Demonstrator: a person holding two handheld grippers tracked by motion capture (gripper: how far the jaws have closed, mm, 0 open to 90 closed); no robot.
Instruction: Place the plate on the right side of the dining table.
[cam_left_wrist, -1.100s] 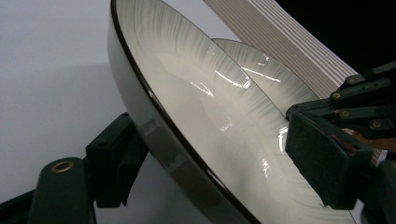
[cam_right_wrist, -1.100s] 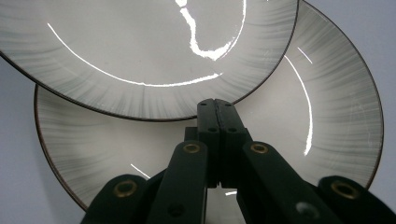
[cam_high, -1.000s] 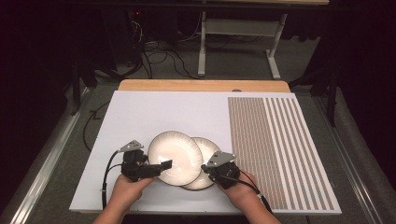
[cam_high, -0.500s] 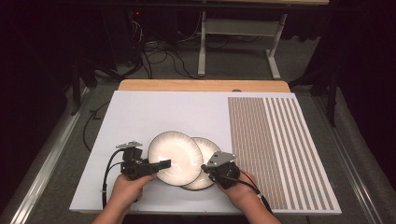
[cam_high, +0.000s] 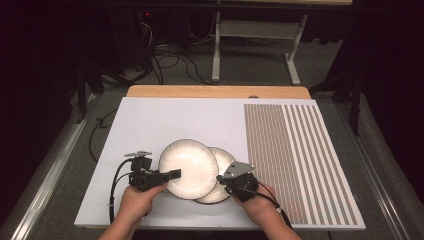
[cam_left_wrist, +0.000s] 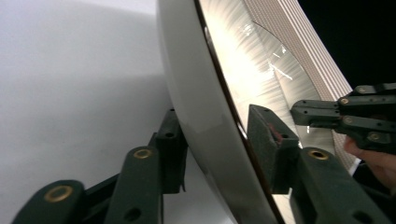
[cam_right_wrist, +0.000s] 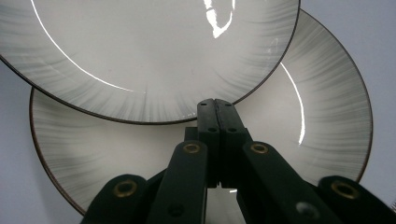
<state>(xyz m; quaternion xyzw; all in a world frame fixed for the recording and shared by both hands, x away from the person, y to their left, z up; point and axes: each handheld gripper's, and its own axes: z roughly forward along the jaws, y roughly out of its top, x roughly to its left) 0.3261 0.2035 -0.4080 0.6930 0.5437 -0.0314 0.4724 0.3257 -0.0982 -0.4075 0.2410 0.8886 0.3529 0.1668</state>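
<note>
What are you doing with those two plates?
A person is working two handheld grippers at a white table. The left gripper pinches the rim of the top plate, one jaw above and one below. That plate overlaps the second plate. The right gripper, jaws pressed together with nothing between them, sits over the lower plate's near edge.

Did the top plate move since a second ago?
Cannot tell. In the high view the top plate sits at about the same spot against the striped mat as before. The left gripper pinches its rim.
</note>
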